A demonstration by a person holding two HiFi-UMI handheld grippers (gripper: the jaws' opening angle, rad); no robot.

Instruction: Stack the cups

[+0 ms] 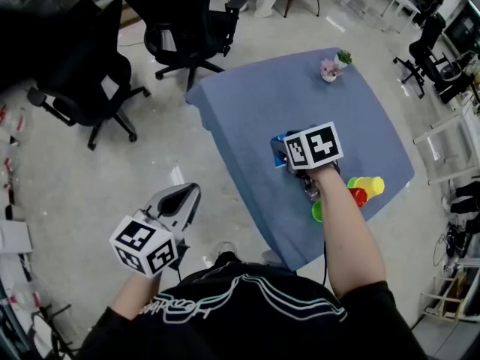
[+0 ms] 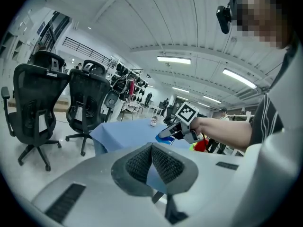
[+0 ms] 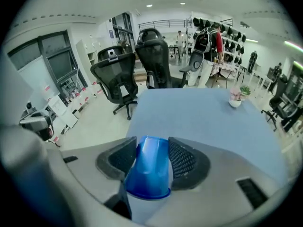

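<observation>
My right gripper (image 3: 150, 148) is shut on a blue cup (image 3: 149, 169), which sits upside down between the pads with its rim toward the camera. In the head view this gripper (image 1: 279, 154) holds the blue cup (image 1: 279, 139) above the near middle of the blue table (image 1: 285, 103). A green cup (image 1: 317, 211), a red cup (image 1: 358, 196) and a yellow cup (image 1: 370, 185) stand near the table's front right edge, by my right forearm. My left gripper (image 1: 187, 193) hangs over the floor to the left of the table, shut and empty (image 2: 152, 148).
A small potted plant (image 1: 330, 70) stands at the table's far corner. Two black office chairs (image 1: 191, 21) (image 1: 82, 88) are on the floor beyond and to the left of the table. More chairs and shelving line the right side of the room.
</observation>
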